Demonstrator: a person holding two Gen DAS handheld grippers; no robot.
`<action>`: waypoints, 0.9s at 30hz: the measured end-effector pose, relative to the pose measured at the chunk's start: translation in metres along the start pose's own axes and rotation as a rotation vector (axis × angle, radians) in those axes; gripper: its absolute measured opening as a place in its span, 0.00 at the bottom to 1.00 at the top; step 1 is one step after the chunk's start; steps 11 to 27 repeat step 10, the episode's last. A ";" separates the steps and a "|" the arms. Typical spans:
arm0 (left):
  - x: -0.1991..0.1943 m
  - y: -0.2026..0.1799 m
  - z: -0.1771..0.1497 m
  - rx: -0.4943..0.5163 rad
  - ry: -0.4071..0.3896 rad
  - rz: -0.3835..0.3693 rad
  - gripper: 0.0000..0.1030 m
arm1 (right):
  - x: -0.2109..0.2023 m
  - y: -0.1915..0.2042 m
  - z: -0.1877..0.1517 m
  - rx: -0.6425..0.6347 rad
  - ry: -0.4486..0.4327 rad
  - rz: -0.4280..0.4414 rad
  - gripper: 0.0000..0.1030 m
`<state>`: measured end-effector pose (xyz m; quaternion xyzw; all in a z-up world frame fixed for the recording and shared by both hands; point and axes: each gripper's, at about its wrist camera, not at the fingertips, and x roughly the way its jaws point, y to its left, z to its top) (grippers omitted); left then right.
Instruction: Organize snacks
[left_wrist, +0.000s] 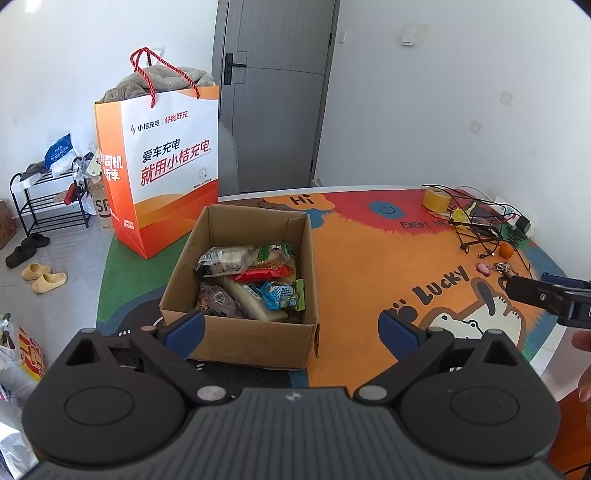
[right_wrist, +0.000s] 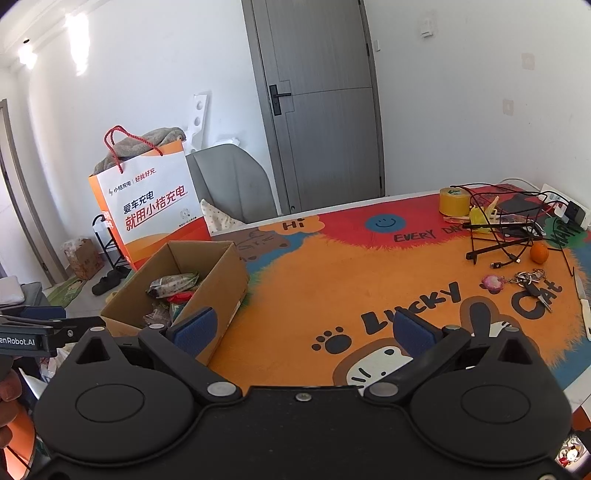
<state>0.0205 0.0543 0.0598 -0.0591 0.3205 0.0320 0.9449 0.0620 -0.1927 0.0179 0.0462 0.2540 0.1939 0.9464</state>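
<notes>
two grippers, both held above the table with nothing between their blue pads. left gripper (left_wrist: 291, 334): jaws spread wide, empty; its left pad overlaps the near left corner of the cardboard box (left_wrist: 242, 339) in its own view, and the box sits straight ahead and just below. right gripper (right_wrist: 319, 332): jaws likewise spread wide, empty; the box (right_wrist: 218, 291) lies to its left, with the left pad in front of the box's near right wall.

cardboard box: open-topped, flaps up, standing on the printed table mat (left_wrist: 369, 266) near the table's left edge. contents, from the left wrist view: a heap of wrapped snacks (left_wrist: 251, 284), among them a red packet (left_wrist: 260, 274), a blue-and-white packet (left_wrist: 280, 294), a pale long packet and a dark speckled one.

paper bag (left_wrist: 166, 173): orange and white, red cord handles, grey cloth on top, standing just behind the box.

right side of mat, well apart from the box: roll of yellow tape (right_wrist: 453, 201), tangle of black cables (right_wrist: 495, 236), an orange (right_wrist: 539, 253), pink charm (right_wrist: 492, 283), bunch of keys (right_wrist: 532, 282).

view differences: the left wrist view looks down into the box and shows most of the packets, also a shoe rack (left_wrist: 48, 199) and slippers (left_wrist: 44, 277) on the floor; the right wrist view sees the box obliquely, with only a few wrappers showing, but adds the grey chair (right_wrist: 232, 184) behind the table and the "cat" lettering on the mat.
</notes>
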 end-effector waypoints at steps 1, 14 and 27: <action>-0.001 -0.001 0.000 0.004 -0.004 0.004 0.97 | 0.000 0.000 0.000 -0.003 -0.001 0.000 1.00; -0.004 -0.002 0.000 0.007 -0.017 -0.001 0.97 | -0.003 0.000 0.001 -0.007 -0.007 -0.002 1.00; -0.004 -0.002 0.000 0.007 -0.017 -0.001 0.97 | -0.003 0.000 0.001 -0.007 -0.007 -0.002 1.00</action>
